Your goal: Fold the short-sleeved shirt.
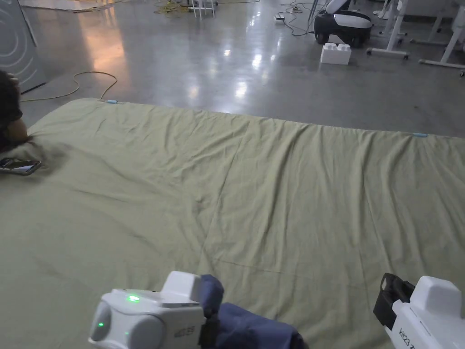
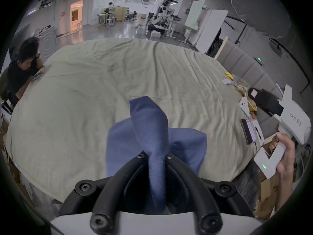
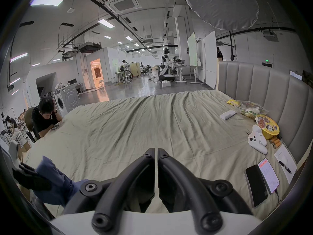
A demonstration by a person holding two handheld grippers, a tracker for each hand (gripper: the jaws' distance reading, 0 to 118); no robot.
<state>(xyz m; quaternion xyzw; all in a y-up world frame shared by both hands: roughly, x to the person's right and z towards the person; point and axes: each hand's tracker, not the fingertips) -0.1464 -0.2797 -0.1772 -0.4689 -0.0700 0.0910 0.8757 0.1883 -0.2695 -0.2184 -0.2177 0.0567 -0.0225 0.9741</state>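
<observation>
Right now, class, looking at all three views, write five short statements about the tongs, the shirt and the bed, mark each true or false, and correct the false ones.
1. The left tongs are shut on the blue shirt. True.
2. The right tongs hold a sleeve. False: they are shut on nothing.
3. The shirt lies folded flat mid-bed. False: it is bunched at the near edge.
4. Two phones lie on the green sheet near the headboard. True.
5. A seated person is at the bed's side. True.
</observation>
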